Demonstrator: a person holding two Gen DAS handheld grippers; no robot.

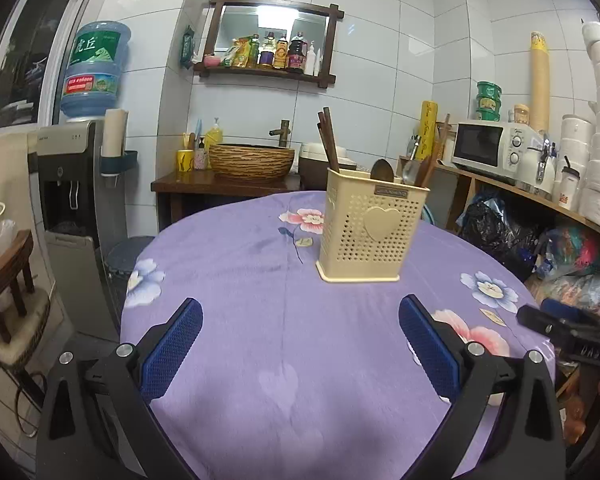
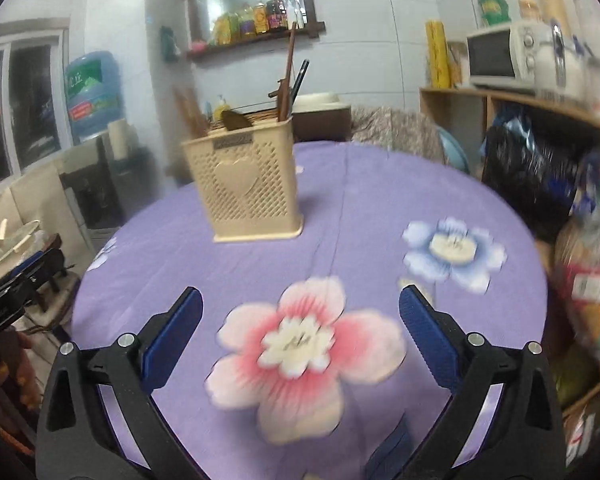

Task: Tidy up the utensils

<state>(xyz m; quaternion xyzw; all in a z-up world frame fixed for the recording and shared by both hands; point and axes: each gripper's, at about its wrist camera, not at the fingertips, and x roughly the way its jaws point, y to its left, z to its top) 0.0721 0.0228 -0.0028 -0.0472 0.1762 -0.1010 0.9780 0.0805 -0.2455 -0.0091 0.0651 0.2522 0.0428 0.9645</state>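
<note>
Left gripper [image 1: 300, 344]: two matte black angular arms, each ending in a flat blue pad [image 1: 174, 346] with fine dimpled grid texture; round silver screws at the hinge points, two per arm, toward 7 and 5 o'clock of the left wrist view; triangular cut-outs in the outer arms. Right gripper [image 2: 300, 340]: same build, black arms, blue pads [image 2: 430, 340], silver screws; picture blurred, so pad texture was less clear; no sleeve or marking could be made out.

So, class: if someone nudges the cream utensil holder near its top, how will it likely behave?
The utensil holder is perforated plastic, so probably light. It stands tall on a soft tablecloth with long chopsticks raising its weight, so it may tip rather than slide.
</note>
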